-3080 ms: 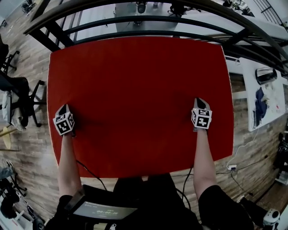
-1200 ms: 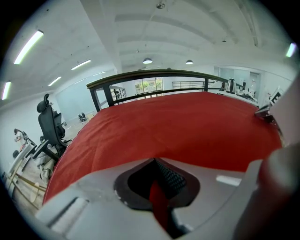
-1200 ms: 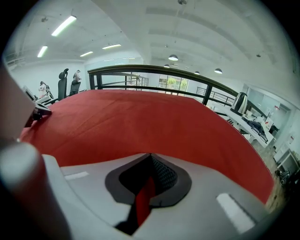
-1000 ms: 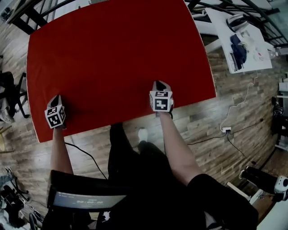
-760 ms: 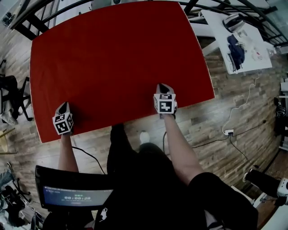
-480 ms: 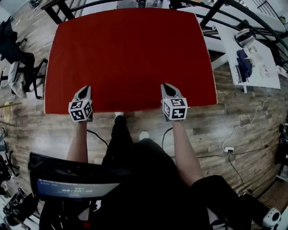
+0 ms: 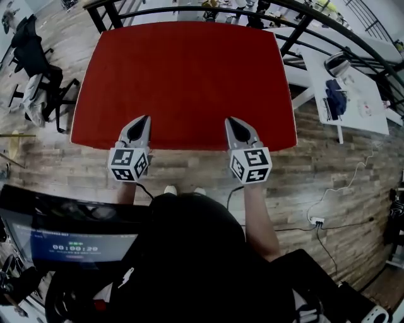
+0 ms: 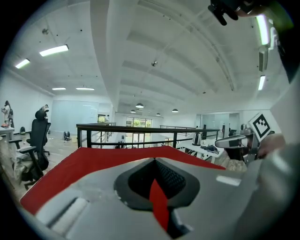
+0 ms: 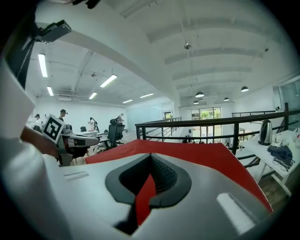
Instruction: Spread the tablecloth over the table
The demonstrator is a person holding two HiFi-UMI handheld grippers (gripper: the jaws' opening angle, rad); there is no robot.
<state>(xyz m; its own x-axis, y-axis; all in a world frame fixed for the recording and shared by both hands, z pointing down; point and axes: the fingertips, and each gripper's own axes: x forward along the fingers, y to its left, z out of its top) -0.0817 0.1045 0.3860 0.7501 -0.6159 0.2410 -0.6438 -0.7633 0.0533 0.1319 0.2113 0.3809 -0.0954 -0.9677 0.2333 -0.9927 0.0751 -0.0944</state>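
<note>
**Head view and both gripper views.** One plain red tablecloth (image 7: 183, 82), a smooth matte rectangle with softly rounded corners, lay stretched out flat ahead of the person. It showed no visible crease. Its long axis appeared to run left to right, parallel to its near hem, and its far hem pointed toward the black metal railing (image 7: 189, 9). Whatever lay beneath the cloth was covered from sight.

Two tools held the near hem, one to each side of its middle and well apart. The left tool (image 7: 146, 118) and the right tool (image 7: 230, 120) each had grey tapered jaws lined with black ribbed pads. In each gripper view the jaws were closed together, pinching a narrow fold of the red cloth. Each tool carried one white cube printed with black square markers, two cubes in all (image 7: 129, 164) (image 7: 250, 165).

Round about were a floor of wood planks (image 7: 328, 170), one black office chair (image 7: 38, 76) at the left and one white worktop (image 7: 372, 117) at the right.
</note>
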